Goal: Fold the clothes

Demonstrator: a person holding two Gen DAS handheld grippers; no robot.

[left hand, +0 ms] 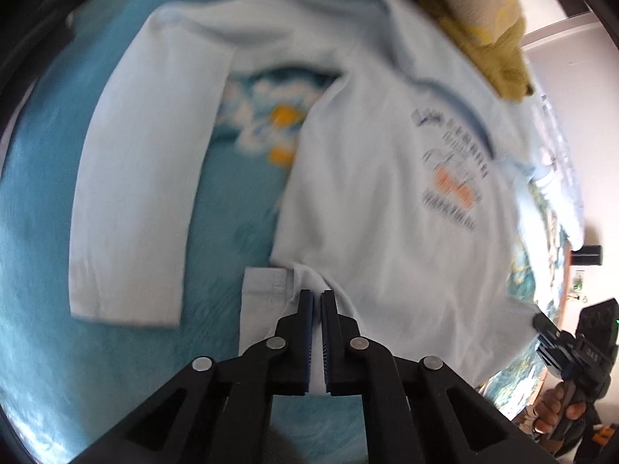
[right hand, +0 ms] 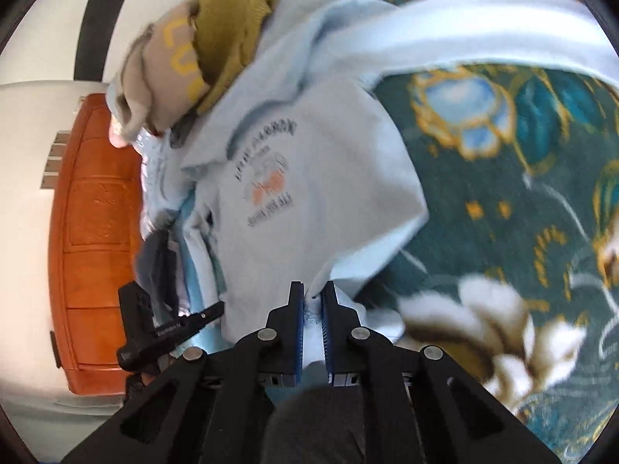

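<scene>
A pale blue long-sleeved shirt [left hand: 367, 178] with a dark and orange chest print [left hand: 448, 170] lies spread on a patterned blanket. One sleeve [left hand: 143, 178] stretches down the left side. My left gripper [left hand: 316, 294] is shut on the shirt's hem, with cloth pinched between its blue pads. In the right wrist view the same shirt [right hand: 309, 193] shows its print [right hand: 267, 181], and my right gripper [right hand: 312, 288] is shut on another part of the hem. The other hand-held gripper [left hand: 572, 348] shows at the right edge of the left view, and at the lower left [right hand: 166, 328] of the right view.
A heap of olive and beige garments [right hand: 216, 50] lies beyond the shirt's collar, also the heap [left hand: 487, 23] at top right. The teal floral blanket [right hand: 522, 193] covers the surface. An orange wooden board [right hand: 96, 232] stands at the left. A hand [left hand: 557, 406] grips the other tool.
</scene>
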